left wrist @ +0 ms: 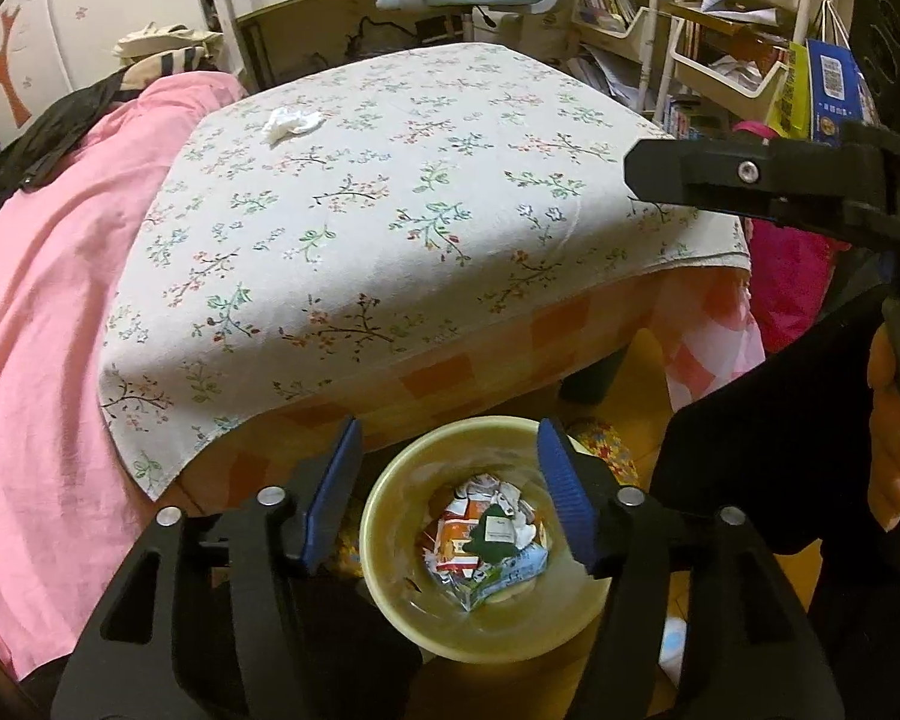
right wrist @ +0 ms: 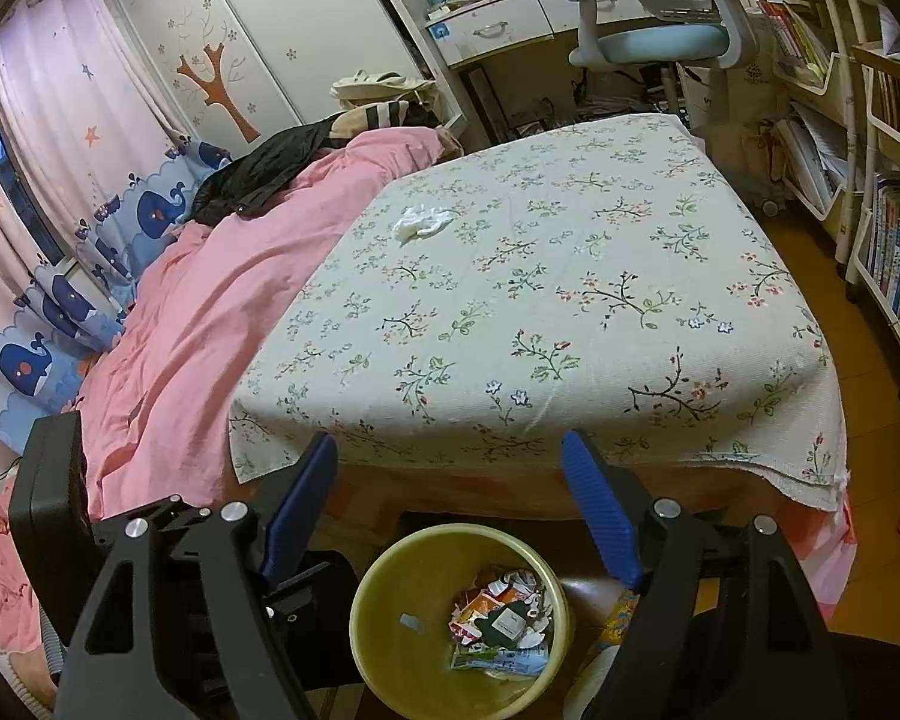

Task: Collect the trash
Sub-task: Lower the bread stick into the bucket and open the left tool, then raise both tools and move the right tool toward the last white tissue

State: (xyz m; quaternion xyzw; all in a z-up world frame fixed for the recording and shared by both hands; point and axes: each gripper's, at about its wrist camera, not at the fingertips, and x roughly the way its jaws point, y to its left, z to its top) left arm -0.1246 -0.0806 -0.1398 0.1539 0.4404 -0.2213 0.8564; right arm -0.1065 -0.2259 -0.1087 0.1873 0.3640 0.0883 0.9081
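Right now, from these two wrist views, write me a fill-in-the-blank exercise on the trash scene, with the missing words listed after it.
1. The crumpled white tissue lies on the ____ tablecloth.
2. The yellow bin on the floor holds torn ____.
3. The left gripper hangs above the bin with nothing between its ____ jaws.
4. The bedding beside the table is ____.

Missing words: floral; wrappers; open; pink

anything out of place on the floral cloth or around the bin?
One stray: a crumpled white tissue lies alone on the floral cloth, far side, near the pink blanket. The yellow bin stands upright, wrappers inside, nothing spilled that I can see.
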